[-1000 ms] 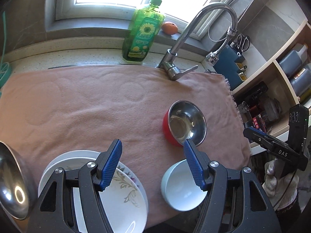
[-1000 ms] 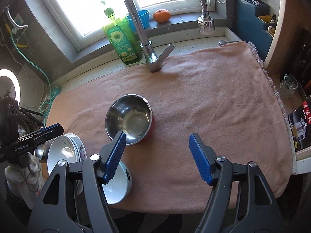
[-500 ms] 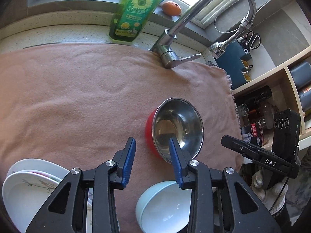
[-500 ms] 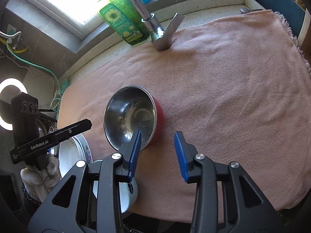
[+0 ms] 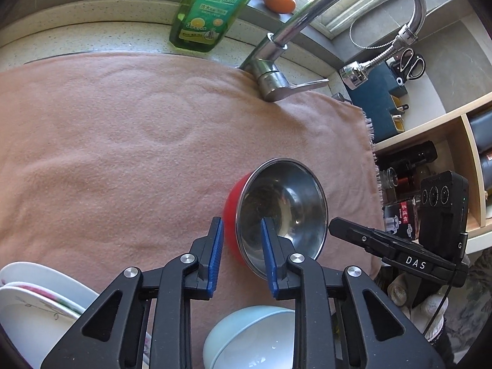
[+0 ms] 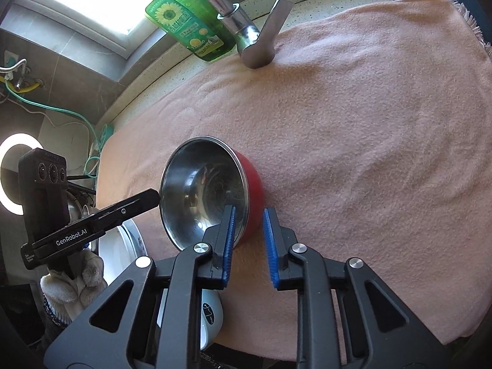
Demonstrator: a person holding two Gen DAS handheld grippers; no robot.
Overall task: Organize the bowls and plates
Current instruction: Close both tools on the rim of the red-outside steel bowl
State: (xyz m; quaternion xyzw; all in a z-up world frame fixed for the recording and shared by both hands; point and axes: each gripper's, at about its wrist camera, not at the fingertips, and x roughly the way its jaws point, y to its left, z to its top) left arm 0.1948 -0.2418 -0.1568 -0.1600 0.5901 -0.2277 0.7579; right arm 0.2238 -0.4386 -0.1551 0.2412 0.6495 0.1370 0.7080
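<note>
A steel bowl with a red outside (image 5: 281, 212) (image 6: 209, 190) sits on the pink towel (image 5: 123, 141) (image 6: 353, 129). My left gripper (image 5: 241, 240) straddles its near left rim, one blue pad inside and one outside, with a gap still showing. My right gripper (image 6: 248, 224) straddles its near right rim the same way. A pale blue bowl (image 5: 249, 335) lies under the left gripper; it also shows in the right wrist view (image 6: 209, 316). Stacked white plates (image 5: 33, 301) sit at the lower left.
A chrome faucet (image 5: 276, 73) (image 6: 246, 40) stands at the back of the towel, with a green soap bottle (image 5: 209, 9) and an orange (image 5: 279, 0) behind it. Shelves with jars (image 5: 430, 166) are at the right. A ring light (image 6: 12, 178) is far left.
Both grippers have moved forward to the steel bowl and narrowed from wide open, so that each now has its pads on either side of the rim.
</note>
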